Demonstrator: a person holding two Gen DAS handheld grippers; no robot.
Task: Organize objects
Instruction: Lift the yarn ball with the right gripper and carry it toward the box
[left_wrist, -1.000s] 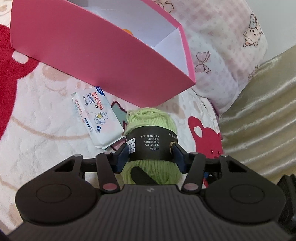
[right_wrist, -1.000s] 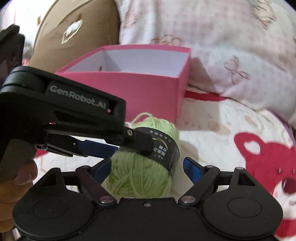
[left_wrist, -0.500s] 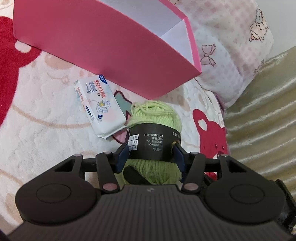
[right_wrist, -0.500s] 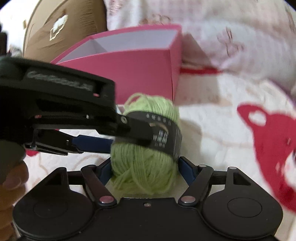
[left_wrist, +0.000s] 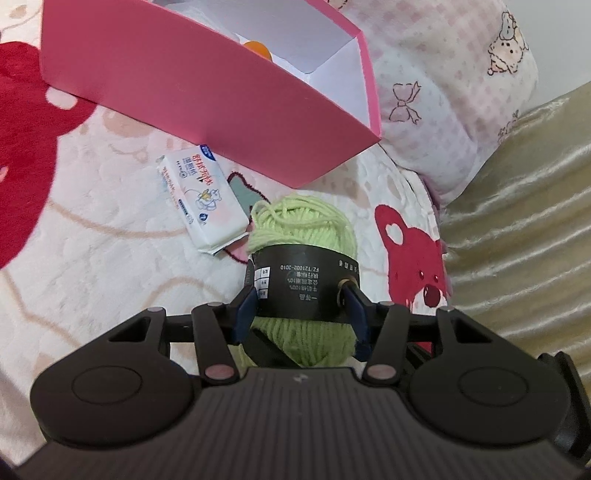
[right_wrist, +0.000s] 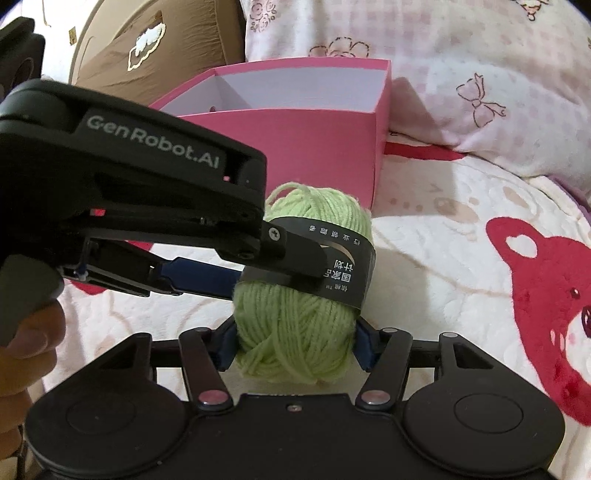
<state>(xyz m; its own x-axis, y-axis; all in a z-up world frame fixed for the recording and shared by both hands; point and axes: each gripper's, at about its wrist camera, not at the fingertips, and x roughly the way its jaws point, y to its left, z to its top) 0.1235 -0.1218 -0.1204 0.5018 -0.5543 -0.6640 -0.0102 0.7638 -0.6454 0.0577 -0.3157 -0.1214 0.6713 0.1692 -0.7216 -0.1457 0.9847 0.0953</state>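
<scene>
A green yarn ball (left_wrist: 301, 229) with a black paper band hangs just above the bedspread in front of an open pink box (left_wrist: 221, 110). My left gripper (left_wrist: 298, 295) is shut on it, its blue pads pressing the band from both sides. In the right wrist view the left gripper's fingers (right_wrist: 295, 254) reach in from the left onto the yarn ball (right_wrist: 295, 321). My right gripper (right_wrist: 295, 343) is closing on the ball's lower half, and its pads touch the wool on both sides. The pink box (right_wrist: 295, 147) stands behind.
A white tissue pack (left_wrist: 201, 203) lies on the bedspread left of the yarn. Something orange (left_wrist: 258, 48) sits inside the box. A pink patterned pillow (left_wrist: 443, 92) and gold fabric (left_wrist: 517, 221) bound the right; a brown cushion (right_wrist: 147, 55) is behind. A hand (right_wrist: 26, 350) holds the left gripper.
The right gripper's jaws have narrowed from wide apart to touching the yarn. The left gripper keeps its grip on the band and has barely moved.
</scene>
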